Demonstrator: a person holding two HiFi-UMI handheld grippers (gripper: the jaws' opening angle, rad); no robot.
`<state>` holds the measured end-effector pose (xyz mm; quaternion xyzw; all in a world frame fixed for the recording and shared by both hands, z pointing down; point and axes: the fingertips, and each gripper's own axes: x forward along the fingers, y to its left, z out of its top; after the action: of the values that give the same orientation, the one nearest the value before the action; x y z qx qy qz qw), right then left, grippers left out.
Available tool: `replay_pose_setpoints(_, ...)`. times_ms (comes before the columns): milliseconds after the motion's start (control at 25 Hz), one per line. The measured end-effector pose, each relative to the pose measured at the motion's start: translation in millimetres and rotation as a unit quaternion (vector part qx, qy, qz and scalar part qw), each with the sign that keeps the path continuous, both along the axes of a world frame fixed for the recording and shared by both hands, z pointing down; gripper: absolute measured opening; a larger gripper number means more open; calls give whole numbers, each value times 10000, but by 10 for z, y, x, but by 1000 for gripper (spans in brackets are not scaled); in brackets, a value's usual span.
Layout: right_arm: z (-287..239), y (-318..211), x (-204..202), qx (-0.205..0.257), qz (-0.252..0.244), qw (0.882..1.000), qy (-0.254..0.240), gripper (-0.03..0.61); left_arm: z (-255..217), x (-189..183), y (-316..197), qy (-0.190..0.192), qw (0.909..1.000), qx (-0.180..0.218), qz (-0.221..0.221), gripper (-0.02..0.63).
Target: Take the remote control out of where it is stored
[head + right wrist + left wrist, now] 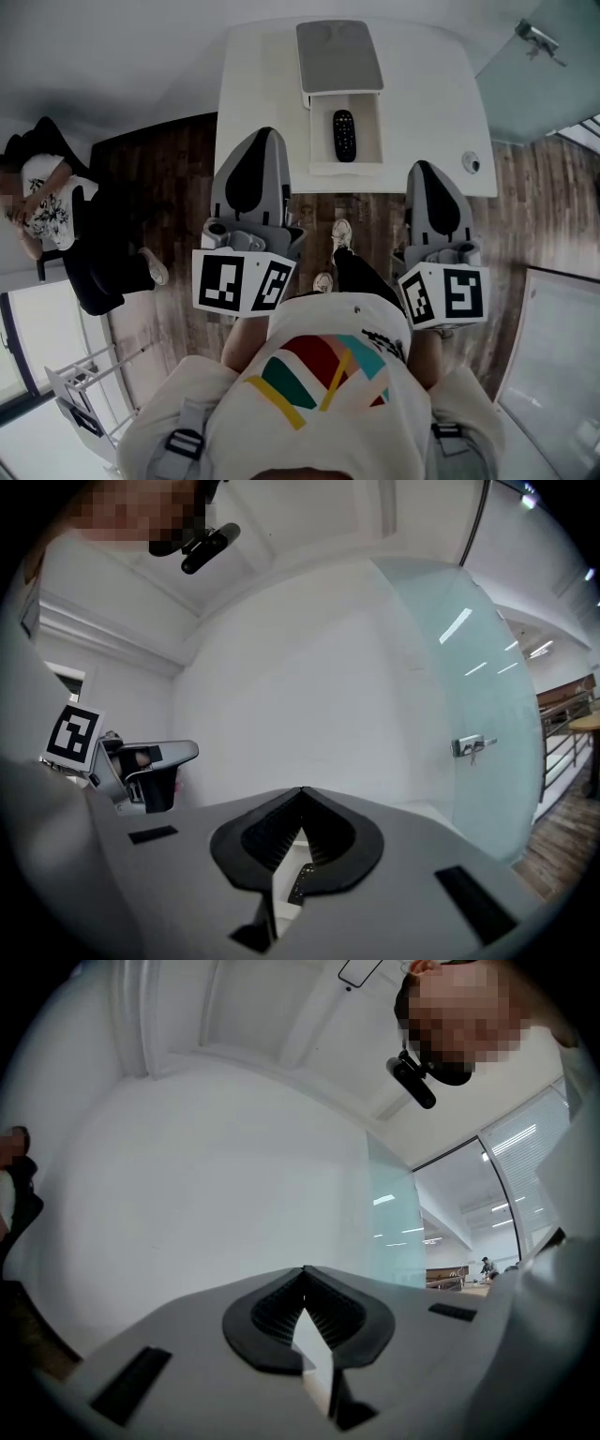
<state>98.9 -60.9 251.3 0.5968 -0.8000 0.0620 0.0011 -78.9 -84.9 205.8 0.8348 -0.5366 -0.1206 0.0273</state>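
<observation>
Head view, near to far.

- Left gripper (265,133) and right gripper (419,165): both held level ahead of the person's chest, short of the table (253,94). They touch nothing and seem readied for a reach.
- Jaws: each pair closed tip to tip, nothing between them.
- Storage box (317,131): white, mid-table, compartment open. The grey lid (337,54) lies beyond it, so the contents look reachable from above.
- Remote control (344,134): black, flat inside the open compartment, well apart from both grippers.
</observation>
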Motion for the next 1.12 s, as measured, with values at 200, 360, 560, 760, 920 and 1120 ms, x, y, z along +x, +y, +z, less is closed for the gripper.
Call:
replay_pose_setpoints(200,24,-488,91,-98,-148,9998,-95,0,23,127,-412,-94,9999,-108,-76,8)
replay_pose_setpoints(360,84,-776,132,-219,-304,9993,-63,0,59,182,-723,-114,9996,-169,-183,8)
replay_pose_setpoints(560,239,-1064,141,-585,-662,9956,-324,0,135,294,-1039,-249,9990,-256,-259,8)
replay_pose_setpoints(760,331,-1336,179,-729,-714,9938,-443,0,162,283,-1240,-435,9976,-300,-438,8)
replay_pose_setpoints(920,387,-1436,85,-826,-925,9910,-498,0,252,216,-1320,-475,9965,-437,-539,8)
replay_pose_setpoints(1120,432,-1572,-24,-880,-1043,9891,-562,0,351,243,-1546,-444,9974,-517,-251,8)
